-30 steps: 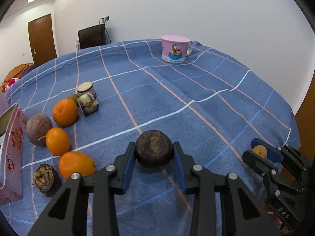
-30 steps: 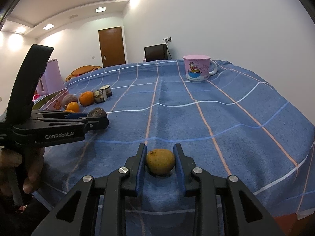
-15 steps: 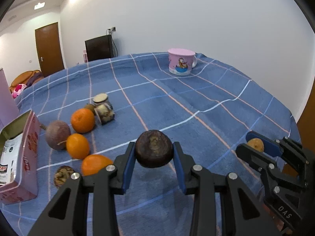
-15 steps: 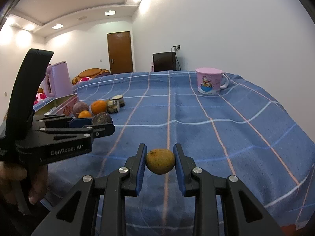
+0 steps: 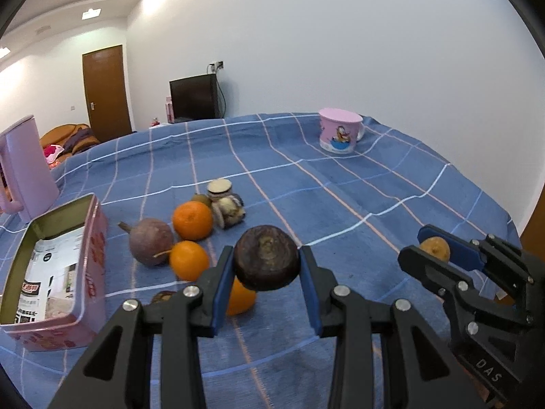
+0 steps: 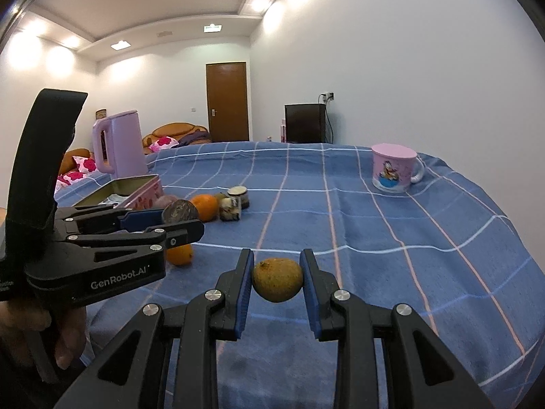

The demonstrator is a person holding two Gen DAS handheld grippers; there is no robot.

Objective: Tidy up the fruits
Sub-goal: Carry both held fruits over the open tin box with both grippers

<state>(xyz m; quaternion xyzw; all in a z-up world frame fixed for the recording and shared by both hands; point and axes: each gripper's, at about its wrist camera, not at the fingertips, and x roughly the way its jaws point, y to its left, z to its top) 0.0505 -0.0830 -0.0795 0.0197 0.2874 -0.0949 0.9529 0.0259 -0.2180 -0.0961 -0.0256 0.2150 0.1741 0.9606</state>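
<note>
My left gripper [image 5: 266,266] is shut on a dark brown round fruit [image 5: 266,257] and holds it above the blue checked cloth; it also shows in the right wrist view [image 6: 180,212]. My right gripper [image 6: 277,281] is shut on a small yellow-brown fruit [image 6: 277,279], lifted off the cloth; it shows at the right of the left wrist view [image 5: 434,248]. On the cloth lie three oranges [image 5: 192,220], [image 5: 188,259], [image 5: 242,297], a purple beet-like fruit [image 5: 150,241], and a brown walnut-like item [image 5: 162,296] partly hidden by my fingers.
An open pink tin box [image 5: 54,269] stands at the left. A pink jug [image 5: 24,170] is behind it. Two small jars [image 5: 226,204] lie by the oranges. A pink cartoon mug [image 5: 340,134] stands far right. The table edge falls off at the right.
Both grippers rose higher with their fruits still held. The left gripper moved back and left, so the tin box and jug came into view.
</note>
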